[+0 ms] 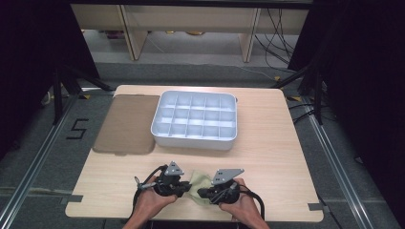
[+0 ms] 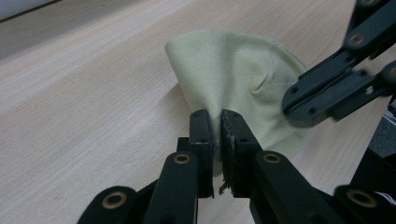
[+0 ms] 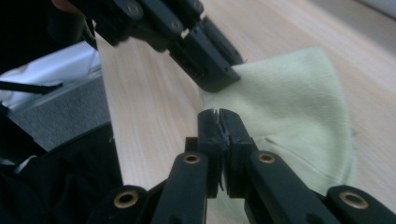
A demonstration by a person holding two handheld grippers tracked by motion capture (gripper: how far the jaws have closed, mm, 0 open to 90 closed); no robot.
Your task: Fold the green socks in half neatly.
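Two tongs, left (image 2: 215,122) and right (image 3: 219,122), are each pinching an edge of the cloth (image 1: 199,183) at the worktop's (image 1: 267,143) near edge. You're risking a slip: thin bites could pull free when lifting.

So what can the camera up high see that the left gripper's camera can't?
High view alone: the white tray with its little compartments, the brown mat beside it, and both of the person's hands. Left gripper view alone: the left gripper up close, its fingers pinching the cloth's edge. Both show the pale green cloth, the wooden table and the right gripper at the cloth.
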